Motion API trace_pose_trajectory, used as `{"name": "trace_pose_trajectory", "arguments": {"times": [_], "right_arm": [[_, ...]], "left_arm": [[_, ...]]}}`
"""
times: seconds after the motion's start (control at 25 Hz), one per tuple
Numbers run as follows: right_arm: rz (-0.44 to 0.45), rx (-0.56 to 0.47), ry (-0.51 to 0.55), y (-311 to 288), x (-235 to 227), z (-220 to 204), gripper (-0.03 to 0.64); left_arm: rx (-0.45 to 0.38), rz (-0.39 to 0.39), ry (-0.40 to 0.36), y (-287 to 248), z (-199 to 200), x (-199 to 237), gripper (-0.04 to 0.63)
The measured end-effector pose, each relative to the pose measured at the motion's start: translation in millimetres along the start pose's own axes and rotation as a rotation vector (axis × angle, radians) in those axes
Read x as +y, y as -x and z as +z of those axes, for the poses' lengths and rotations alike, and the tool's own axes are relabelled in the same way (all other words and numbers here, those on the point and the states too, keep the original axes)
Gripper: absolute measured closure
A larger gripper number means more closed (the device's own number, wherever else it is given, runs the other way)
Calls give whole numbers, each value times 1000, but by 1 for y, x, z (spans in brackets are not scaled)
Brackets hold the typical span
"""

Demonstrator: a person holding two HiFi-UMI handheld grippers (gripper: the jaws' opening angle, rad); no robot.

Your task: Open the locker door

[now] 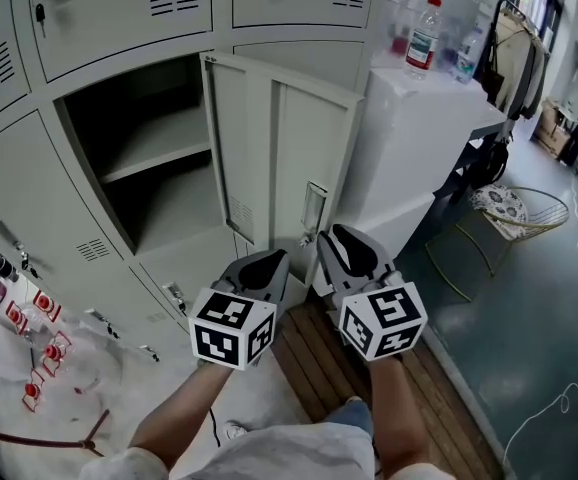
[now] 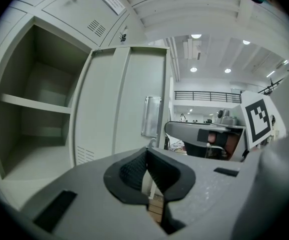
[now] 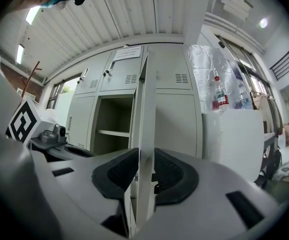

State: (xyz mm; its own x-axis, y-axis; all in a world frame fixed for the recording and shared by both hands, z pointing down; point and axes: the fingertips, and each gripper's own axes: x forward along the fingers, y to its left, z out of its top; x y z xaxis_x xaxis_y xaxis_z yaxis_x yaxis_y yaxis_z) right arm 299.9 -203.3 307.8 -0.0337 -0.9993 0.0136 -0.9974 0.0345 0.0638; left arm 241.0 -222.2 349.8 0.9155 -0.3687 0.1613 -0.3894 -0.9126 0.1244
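Right gripper (image 3: 145,170): I am clamping it on the free edge of the door (image 1: 284,153). One pad is pressing each face of the thin edge.
Left gripper (image 2: 146,156): I am holding it with its jaws drawn together and nothing between them. It is hanging just beside the right gripper, below the door and apart from it.
Door: it is standing swung well out from the locker (image 1: 29,198), hinged on the right side of its compartment. In the right gripper view it is facing me edge-on. In the left gripper view I am looking at its inner face.
Latch plate (image 2: 152,116): it is sitting on the door's inner face, near the free edge that I am gripping.
Shelf (image 2: 32,104): it is running across the open compartment, partway up.
Cabinet (image 1: 419,138): white, it is standing just right of the locker, behind the open door.
Bottle (image 1: 424,33): it is standing upright on top of the cabinet.
Floor planks (image 1: 319,363): wooden, they are lying under both grippers.
Wire chair (image 1: 519,213): it is sitting on the dark floor, well to the right.
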Motion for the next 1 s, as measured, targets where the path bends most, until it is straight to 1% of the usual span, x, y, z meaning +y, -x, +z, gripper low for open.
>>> {"name": "trace_pose_trajectory", "arguments": {"times": [0.28,0.48,0.76,1.0], "right_arm": [[-35,-4,2,11,18,2,535],[-36,-9,-2,8,44,4,540],[20,-1,-9,-9,99,1,563],[87,2,-15,-27,150,-4,580]], "left_arm": [[3,-4,4,21,-3,4,589],[-3,26,7,43,-5,19,589],[-16,110,5,85,-7,54,589],[-28,190,0,125,-8,87,589]]}}
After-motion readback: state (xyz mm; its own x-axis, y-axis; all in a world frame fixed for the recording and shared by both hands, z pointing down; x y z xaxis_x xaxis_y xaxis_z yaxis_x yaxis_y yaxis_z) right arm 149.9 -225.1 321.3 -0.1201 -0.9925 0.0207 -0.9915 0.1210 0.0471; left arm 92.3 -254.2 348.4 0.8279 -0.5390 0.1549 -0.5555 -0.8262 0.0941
